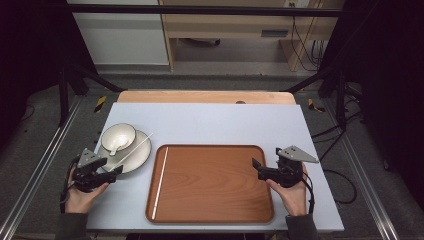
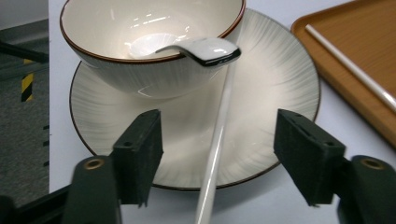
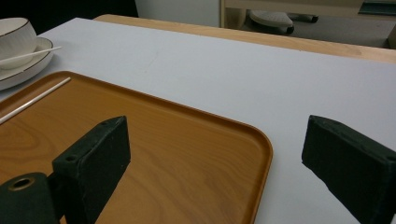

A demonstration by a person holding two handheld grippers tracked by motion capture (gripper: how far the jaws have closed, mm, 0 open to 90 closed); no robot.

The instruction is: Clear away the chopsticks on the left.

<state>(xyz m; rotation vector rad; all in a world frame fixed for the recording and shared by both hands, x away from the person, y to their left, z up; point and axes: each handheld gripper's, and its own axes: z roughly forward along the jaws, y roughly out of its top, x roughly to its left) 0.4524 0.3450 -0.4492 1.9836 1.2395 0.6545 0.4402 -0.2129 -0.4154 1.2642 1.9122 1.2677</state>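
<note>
Here, the left gripper [image 2: 217,161], jaws apart, straddles a white chopstick [image 2: 217,140] on the plate [image 2: 280,93] near the surface's left edge; next, close on it. Right gripper [image 3: 219,168] jaws apart, empty.

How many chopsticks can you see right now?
2. One chopstick lies across the plate between the left gripper's open jaws; the other lies along the tray's left edge.
</note>
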